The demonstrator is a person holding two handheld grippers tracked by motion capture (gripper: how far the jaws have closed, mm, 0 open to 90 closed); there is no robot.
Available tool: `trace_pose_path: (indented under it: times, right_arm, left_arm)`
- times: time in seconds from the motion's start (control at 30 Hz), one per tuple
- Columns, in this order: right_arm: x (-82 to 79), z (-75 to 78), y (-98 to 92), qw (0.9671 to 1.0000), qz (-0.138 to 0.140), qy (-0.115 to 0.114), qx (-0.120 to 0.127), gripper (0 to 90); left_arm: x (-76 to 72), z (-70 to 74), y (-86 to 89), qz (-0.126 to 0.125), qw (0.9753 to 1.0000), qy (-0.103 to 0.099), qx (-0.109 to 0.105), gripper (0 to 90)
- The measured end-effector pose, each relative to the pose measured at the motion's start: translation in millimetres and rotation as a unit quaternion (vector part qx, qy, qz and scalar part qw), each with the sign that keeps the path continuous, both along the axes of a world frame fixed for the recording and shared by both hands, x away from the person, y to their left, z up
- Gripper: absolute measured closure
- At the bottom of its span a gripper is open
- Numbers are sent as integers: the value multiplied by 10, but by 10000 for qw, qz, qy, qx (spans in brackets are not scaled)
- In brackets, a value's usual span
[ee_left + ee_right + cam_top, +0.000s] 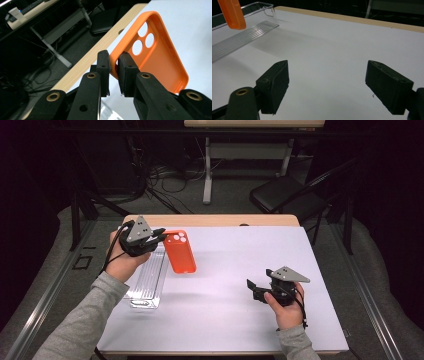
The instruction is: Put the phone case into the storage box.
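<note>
An orange phone case (pixel 179 251) with three round camera holes hangs in the air above the white table top, beside a clear plastic tray (pixel 149 280). My left gripper (pixel 161 236) is shut on the case's top corner; in the left gripper view the case (pixel 160 57) stands between the two black pads (pixel 126 72), its hollow side facing the camera. My right gripper (pixel 254 287) rests low at the right of the table, open, with bare white surface between its jaws (pixel 327 85). The right gripper view has the case's lower end (pixel 232 13) hanging over the tray (pixel 244 27).
The white mat (pixel 235 285) covers a wooden table whose far edge (pixel 210 220) shows. Behind the table stand a black folding chair (pixel 285 195), a desk leg (pixel 207 175) and loose cables on the floor.
</note>
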State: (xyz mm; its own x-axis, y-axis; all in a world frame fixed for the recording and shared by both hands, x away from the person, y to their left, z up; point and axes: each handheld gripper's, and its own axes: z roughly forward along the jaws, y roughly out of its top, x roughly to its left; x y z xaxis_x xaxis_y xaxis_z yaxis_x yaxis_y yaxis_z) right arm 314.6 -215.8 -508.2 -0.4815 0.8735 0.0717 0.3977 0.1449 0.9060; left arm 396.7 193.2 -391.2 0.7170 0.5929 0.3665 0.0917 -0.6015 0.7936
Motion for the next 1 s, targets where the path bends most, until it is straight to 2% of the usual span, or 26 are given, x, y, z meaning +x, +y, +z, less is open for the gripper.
trace_pose_path:
  times: [0.07,0.43,0.57,0.8,1.0]
  right_arm:
    - [-8,2,10,10000,-5,-9,21,190]
    - [-49,30,5,10000,-40,-67,37,190]
    - [-51,32,10,10000,-25,-82,20,190]
    - [-40,22,26,10000,-11,-69,-6,190]
    - [-40,23,23,10000,-23,-63,-14,190]
  left_arm:
    - [3,31,1,-14,9999,-64,84,805]
    - [64,149,47,-25,9993,-362,100,804]
    - [89,185,68,-18,9983,-567,155,800]
    - [155,237,134,59,9983,-553,149,801]
    - [232,228,198,148,9985,-523,113,800]
